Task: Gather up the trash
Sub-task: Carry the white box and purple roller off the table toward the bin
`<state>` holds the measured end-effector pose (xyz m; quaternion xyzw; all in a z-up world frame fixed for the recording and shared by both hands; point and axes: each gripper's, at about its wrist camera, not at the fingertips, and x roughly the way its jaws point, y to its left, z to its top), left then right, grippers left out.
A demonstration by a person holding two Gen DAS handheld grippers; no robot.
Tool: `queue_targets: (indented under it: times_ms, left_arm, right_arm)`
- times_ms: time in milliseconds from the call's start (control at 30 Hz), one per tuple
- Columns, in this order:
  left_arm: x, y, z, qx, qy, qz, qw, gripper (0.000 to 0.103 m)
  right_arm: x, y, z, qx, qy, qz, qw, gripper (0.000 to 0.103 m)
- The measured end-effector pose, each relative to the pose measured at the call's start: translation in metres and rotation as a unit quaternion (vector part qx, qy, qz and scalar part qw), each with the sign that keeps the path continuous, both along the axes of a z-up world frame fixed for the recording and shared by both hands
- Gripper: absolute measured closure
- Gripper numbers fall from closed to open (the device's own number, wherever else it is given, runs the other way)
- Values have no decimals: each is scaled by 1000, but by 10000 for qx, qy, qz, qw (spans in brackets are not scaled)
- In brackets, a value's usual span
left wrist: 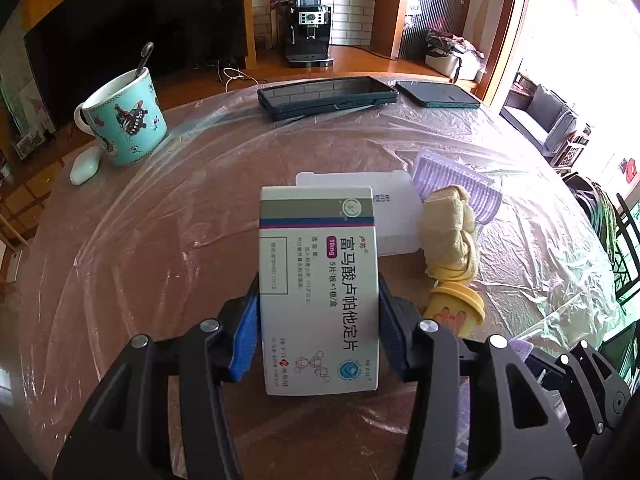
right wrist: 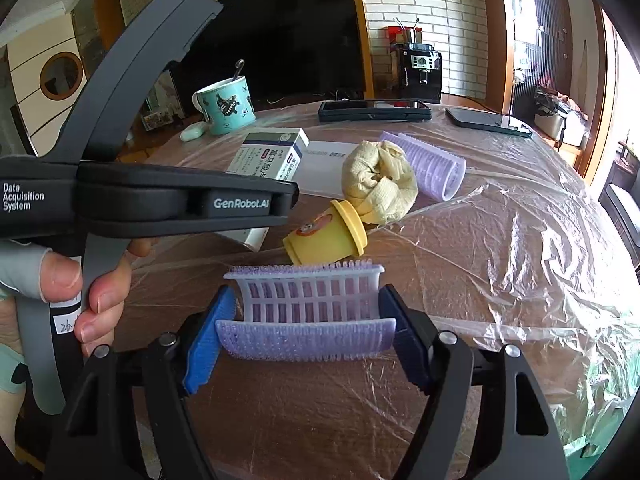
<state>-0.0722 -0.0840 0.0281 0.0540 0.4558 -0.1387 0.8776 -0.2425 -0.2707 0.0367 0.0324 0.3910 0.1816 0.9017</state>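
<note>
Left gripper (left wrist: pixel 318 332): blue pads (left wrist: pixel 245 336) pinching a white medicine box (left wrist: pixel 318 288) by its long sides; box flat-faced to the camera, printed in Chinese with a purple "10mg" tag, held just over the table.

Right gripper (right wrist: pixel 306 320): blue pads (right wrist: pixel 206 344) clamped on the two ends of a lilac hair roller (right wrist: pixel 306 312), ribbed and bristled, lying crosswise between the fingers.

Round table (left wrist: pixel 140 240): brown, under a wrinkled clear plastic sheet (right wrist: pixel 520 248).

Trash cluster, centre of table:
- Yellow cup (right wrist: pixel 326 236), small, on its side, cartoon print on the wall, rim toward the wad.
- Crumpled yellowish tissue wad (right wrist: pixel 378 186), touching the cup's rim.
- Second lilac roller (right wrist: pixel 426 164), on its side, just behind the wad, touching it.
- Flat white card (left wrist: pixel 394 216), lying beneath the box's far end, beside the wad.

Far edge of table:
- Teal patterned mug (left wrist: pixel 126 120), spoon (left wrist: pixel 143 58) standing inside.
- White earbud case (left wrist: pixel 85 166), just beside the mug.
- Dark tablet (left wrist: pixel 326 96), lying flat.
- Dark phone (left wrist: pixel 436 94), just right of the tablet.

Background: black coffee machine (left wrist: pixel 308 34) against a white brick wall; dark television (right wrist: pixel 280 36).
</note>
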Motion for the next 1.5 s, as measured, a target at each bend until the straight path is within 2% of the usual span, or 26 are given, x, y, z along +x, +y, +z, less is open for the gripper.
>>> queue_targets:
  times_ms: [333, 700, 1133, 1500]
  left_arm:
    - [-14, 3, 11, -53, -148, -17, 9999, 51]
    - [-41, 11, 25, -198, -269, -20, 9994, 51]
    - [-79, 17, 30, -333, -380, -25, 9987, 51]
    - [-113, 8, 26, -285, -461, -156, 9984, 51]
  right_arm:
    - [-7, -16, 7, 279, 85, -14, 9996, 30]
    - [-18, -35, 18, 399, -9, -152, 9991, 30]
    - [-23, -52, 25, 434, -72, -252, 9987, 30]
    - [-39, -62, 33, 435, -160, -155, 9988, 30]
